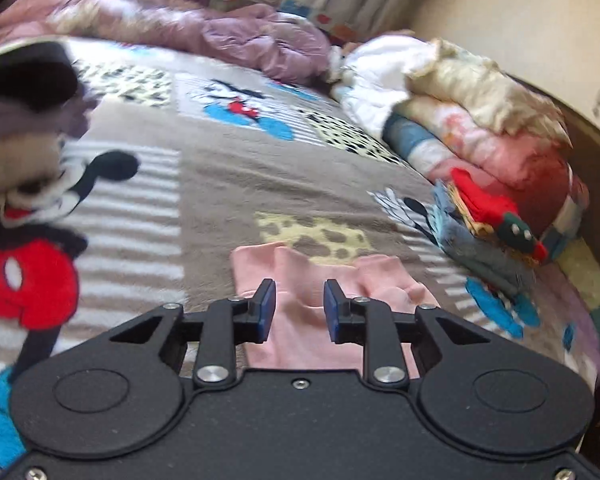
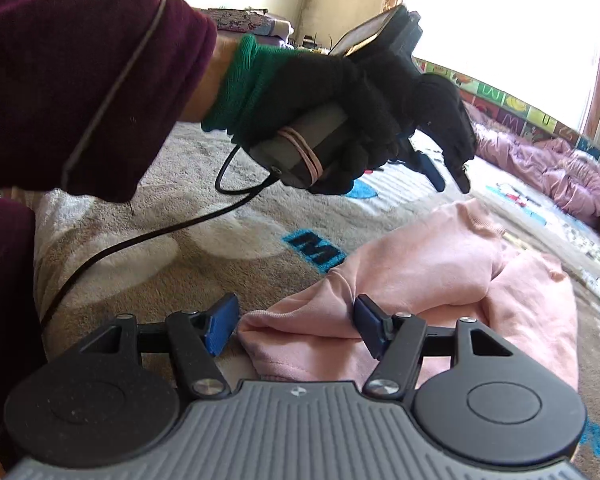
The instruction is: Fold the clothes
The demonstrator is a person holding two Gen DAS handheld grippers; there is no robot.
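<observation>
A pink garment (image 1: 300, 312) lies crumpled on the Mickey Mouse blanket (image 1: 220, 184) that covers the bed. My left gripper (image 1: 299, 312) is open and empty, held above the garment's near part. In the right wrist view the same pink garment (image 2: 440, 264) lies bunched in front. My right gripper (image 2: 294, 322) is open, its jaws standing either side of a raised fold at the garment's near edge without closing on it. The left gripper (image 2: 432, 168) hangs above the garment in a black-gloved hand (image 2: 340, 100).
A stack of folded clothes (image 1: 488, 216) with a red item on top lies at the right. Behind it are piled quilts and white bedding (image 1: 460, 92). A crumpled lilac duvet (image 1: 220, 36) lies along the far side. A black cable (image 2: 140, 240) trails across the blanket.
</observation>
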